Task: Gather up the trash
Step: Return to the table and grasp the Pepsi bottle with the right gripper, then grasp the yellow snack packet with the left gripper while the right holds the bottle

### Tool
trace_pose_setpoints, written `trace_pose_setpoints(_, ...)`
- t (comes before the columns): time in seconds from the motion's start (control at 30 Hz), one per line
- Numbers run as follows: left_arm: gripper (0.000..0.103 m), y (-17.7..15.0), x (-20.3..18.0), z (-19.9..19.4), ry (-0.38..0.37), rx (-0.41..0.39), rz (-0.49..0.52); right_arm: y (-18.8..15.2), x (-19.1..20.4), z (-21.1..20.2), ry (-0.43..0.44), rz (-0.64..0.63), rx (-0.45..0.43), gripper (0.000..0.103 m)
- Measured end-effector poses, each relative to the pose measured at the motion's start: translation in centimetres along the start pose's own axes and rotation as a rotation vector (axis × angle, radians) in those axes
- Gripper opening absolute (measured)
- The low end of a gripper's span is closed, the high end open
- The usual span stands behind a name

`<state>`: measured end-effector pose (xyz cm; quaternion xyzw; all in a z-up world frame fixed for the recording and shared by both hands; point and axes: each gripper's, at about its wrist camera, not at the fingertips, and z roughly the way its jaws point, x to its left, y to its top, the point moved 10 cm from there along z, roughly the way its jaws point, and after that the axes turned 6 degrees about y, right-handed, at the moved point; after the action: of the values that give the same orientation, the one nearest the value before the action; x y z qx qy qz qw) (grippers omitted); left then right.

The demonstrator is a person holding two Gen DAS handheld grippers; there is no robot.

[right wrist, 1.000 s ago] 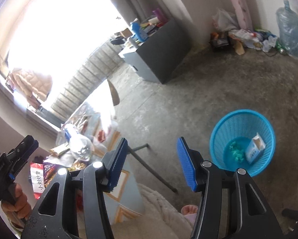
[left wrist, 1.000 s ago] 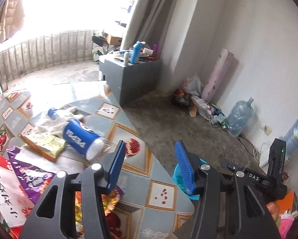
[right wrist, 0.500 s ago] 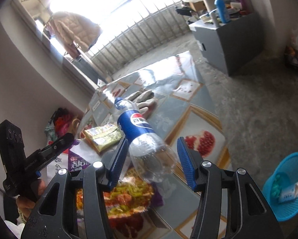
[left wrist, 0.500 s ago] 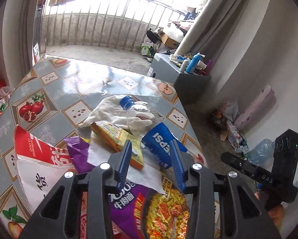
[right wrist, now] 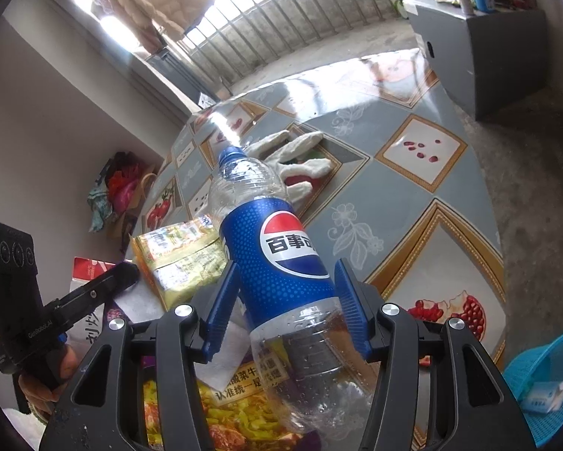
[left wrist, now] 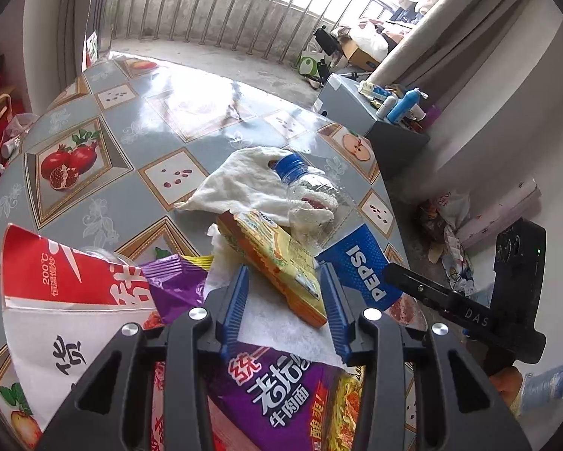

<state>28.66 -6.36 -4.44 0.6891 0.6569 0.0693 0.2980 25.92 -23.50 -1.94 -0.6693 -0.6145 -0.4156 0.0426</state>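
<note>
left wrist view: left hand-held gripper (left wrist: pixel 287 302) partly open over the litter pile at the near edge of the surface (left wrist: pixel 93 195); jaws have just been closing
left grip: yellow snack box (left wrist: pixel 272 261) end lies between the blue fingers (left wrist: pixel 236 302); pads not seen pressing it, nothing held
bottle: clear soda bottle (left wrist: pixel 330 221) with blue label on its side, just right of the box, cap toward the far edge
under box: white tissue (left wrist: pixel 277 329) beneath it
glove: white glove (left wrist: pixel 243 184) under the bottle neck, toward mid-surface
packets: purple noodle packet (left wrist: pixel 277 391) at the near edge below the jaws; red-and-white bag (left wrist: pixel 63 300) at the near left
other tool: right hand-held gripper (left wrist: pixel 469 308) visible at the right edge of the surface

right wrist view: right hand-held gripper (right wrist: pixel 285 304) half open, straddling the bottle (right wrist: pixel 277 259) at the lower end of its label
right grip: small gaps show on both sides of the bottle, pads not clamped
bottle pose: lying, cap pointing to the far edge
neighbours: box (right wrist: pixel 179 255) left of the bottle; glove (right wrist: pixel 300 158) beyond the cap
bin: blue basket (right wrist: pixel 544 383) on the floor off the right edge of the surface, a small carton inside
left tool: seen at the left, held in a hand (right wrist: pixel 44 379)
</note>
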Motion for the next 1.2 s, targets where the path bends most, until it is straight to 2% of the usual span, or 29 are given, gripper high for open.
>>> trace_pose_setpoints(0.13,0.038,0.6,0.8,1.2,0.024,0.029,-0.033,0.2,0.5,0.9,0.005,-0.02,0.025,0.053)
trace_pose_setpoints(0.47,0.038,1.6,2.1,3.0,0.073,0.037,-0.077,0.6,0.8,1.8,0.022,-0.059,0.079,0.054)
trace_pose_setpoints(0.8,0.021,1.8,1.7,2.9,0.074,-0.001,-0.037,0.5,1.2,2.9,0.035,-0.078,0.133,0.061)
trace_pose_setpoints(1.03,0.015,2.1,0.8,2.3,0.061,-0.038,0.006,0.3,1.3,4.3,0.009,-0.091,0.168,0.061)
trace_pose_setpoints(1.2,0.013,2.1,0.2,1.9,0.03,-0.052,0.014,0.4,1.4,4.4,-0.005,-0.09,0.15,0.057)
